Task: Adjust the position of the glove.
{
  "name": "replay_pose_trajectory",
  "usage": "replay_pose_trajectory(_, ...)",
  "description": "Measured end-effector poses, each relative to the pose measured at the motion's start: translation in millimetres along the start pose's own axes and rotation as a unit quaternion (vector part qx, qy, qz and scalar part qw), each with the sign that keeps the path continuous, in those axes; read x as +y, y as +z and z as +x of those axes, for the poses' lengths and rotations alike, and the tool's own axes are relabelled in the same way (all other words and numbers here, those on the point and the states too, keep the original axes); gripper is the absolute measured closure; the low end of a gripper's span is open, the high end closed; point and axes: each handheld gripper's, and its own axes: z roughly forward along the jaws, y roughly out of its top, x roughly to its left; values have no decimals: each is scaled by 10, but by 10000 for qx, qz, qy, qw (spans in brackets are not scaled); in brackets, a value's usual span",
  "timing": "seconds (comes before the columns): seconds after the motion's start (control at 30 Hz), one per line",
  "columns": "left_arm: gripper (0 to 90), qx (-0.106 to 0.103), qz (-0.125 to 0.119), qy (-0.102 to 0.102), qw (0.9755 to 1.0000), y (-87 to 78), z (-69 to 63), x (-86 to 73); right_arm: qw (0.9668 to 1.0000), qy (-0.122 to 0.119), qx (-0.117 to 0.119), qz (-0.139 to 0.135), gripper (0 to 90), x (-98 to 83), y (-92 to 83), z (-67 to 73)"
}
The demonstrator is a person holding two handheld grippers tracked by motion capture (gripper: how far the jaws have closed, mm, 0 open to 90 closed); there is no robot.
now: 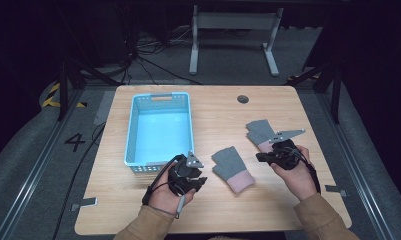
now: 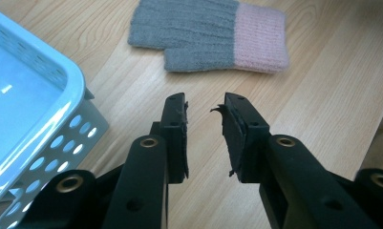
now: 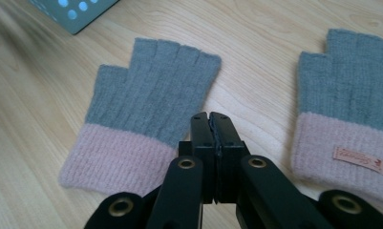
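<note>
1. While both hands rest at the near edge of the table (image 1: 288, 100), the left gripper (image 1: 200, 181) sits with jaws parted and nothing between them, apparently readied for a pick.
2. Just beyond it, the near glove (image 1: 232, 169) lies flat at the table's middle, pink cuff toward the person, grey fingers pointing away; in the left gripper view the glove (image 2: 210, 36) lies clear ahead of the open tips.
3. To the right, the right gripper (image 1: 260, 157) has its jaws pressed together, holding nothing, tips pointing left into the gap between the gloves, seemingly paused.
4. Farther right, the second glove (image 1: 260, 131) lies flat, its cuff partly under that gripper; the right gripper view shows a small label on its cuff (image 3: 359, 159).
5. Far left, a blue basket (image 1: 159, 129) stands open and empty, likely where the gloves will go; nothing blocks the way.
6. A round hole (image 1: 243, 99) marks the far edge.
</note>
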Motion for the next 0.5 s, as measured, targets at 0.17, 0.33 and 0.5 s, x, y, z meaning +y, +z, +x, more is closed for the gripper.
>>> replay_pose_trajectory(0.17, 698, -21, -54, 16, 10000, -22, -1, -1, 9998, -124, 140, 39, 900, 30, 5, 78)
replay_pose_trajectory(0.33, 697, -83, 17, -1, 10000, -52, 4, 10, 9987, -317, 375, 113, 900, 74, 27, 198)
replay_pose_trajectory(0.5, 682, -135, 12, -36, 9999, -72, 10, 11, 9969, -524, 555, 210, 900, 104, 55, 351)
